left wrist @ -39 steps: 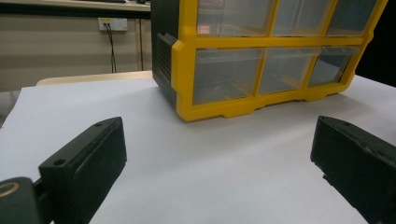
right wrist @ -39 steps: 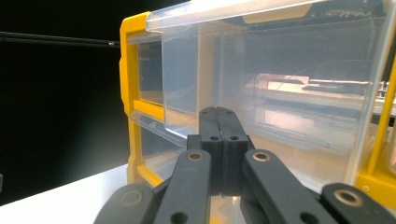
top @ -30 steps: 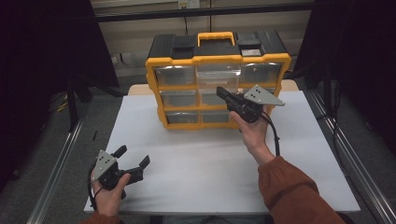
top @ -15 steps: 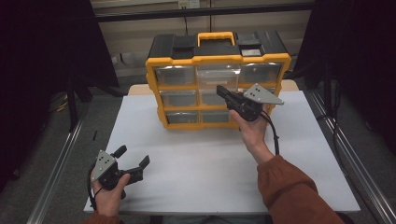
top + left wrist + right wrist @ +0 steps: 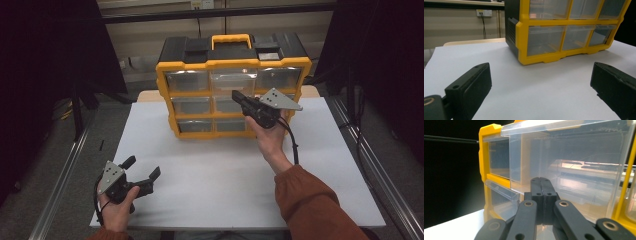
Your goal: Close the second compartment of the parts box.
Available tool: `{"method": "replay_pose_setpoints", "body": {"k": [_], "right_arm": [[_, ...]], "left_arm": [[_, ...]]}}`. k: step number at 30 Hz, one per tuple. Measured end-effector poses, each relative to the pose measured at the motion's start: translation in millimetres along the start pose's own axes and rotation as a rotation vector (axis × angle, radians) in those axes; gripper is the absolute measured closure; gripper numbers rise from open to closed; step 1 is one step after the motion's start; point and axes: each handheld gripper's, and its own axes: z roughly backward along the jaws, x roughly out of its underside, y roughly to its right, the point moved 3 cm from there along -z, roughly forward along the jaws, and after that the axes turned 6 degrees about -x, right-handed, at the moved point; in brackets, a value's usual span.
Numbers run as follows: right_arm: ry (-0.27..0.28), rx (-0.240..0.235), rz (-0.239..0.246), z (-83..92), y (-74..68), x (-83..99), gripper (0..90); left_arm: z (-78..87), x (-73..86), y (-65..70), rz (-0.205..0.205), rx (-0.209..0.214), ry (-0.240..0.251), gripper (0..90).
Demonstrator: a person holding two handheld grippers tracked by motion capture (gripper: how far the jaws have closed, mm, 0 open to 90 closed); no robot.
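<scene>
A: R gripper (image 5: pixel 239 96)?

B: Jaws pressed flat together, nothing between them. In the right gripper view the black tips (image 5: pixel 541 185) sit right up against a clear drawer (image 5: pixel 571 170) that sticks out a bit from the yellow frame. Touching it or a hair short, can't tell; view's too close.

A: Which drawer?

B: From the high view, middle row of the organizer (image 5: pixel 232 85), about the centre column. The right hand (image 5: pixel 270 135) holds the gripper level, its grey plate on top, cable trailing down past the wrist.

A: L gripper (image 5: pixel 145 172)?

B: Jaws spread wide, holding nothing. It's low at the near left corner of the table (image 5: pixel 210 180), in the left hand (image 5: pixel 117 210), well apart from the organizer. In the left gripper view both jaws frame bare white surface, w/ the organizer's lower left corner (image 5: pixel 524 60) ahead.

A: Where's the organizer stand?

B: Upright at the far middle of the table, drawer fronts facing the person, black top w/ a yellow carry handle (image 5: pixel 231 39). Three rows of clear drawers.

A: Anything in the way?

B: No objects between either gripper and the box. Metal rails (image 5: pixel 65 170) run along both sides of the table, dark curtains beyond.

A: Room?

B: Broad white area between the organizer's front and the near edge; strips of bare table left and right of the box too.
</scene>
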Motion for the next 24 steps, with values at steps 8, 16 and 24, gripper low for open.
{"method": "replay_pose_setpoints", "body": {"k": [8,16,24], "right_arm": [[-0.002,0.006,-0.002,-2.0,2.1,0.2,90.0],[-0.003,0.011,-0.008,-4.7,4.1,-0.1,90.0],[-0.004,0.022,-0.008,-7.0,6.0,-0.3,90.0]], "left_arm": [[-0.4,0.2,0.1,0.002,0.009,-0.003,3.6],[-0.4,0.4,0.0,0.003,0.009,-0.006,3.6],[-0.5,0.4,-0.2,0.005,0.008,-0.01,3.6]]}}
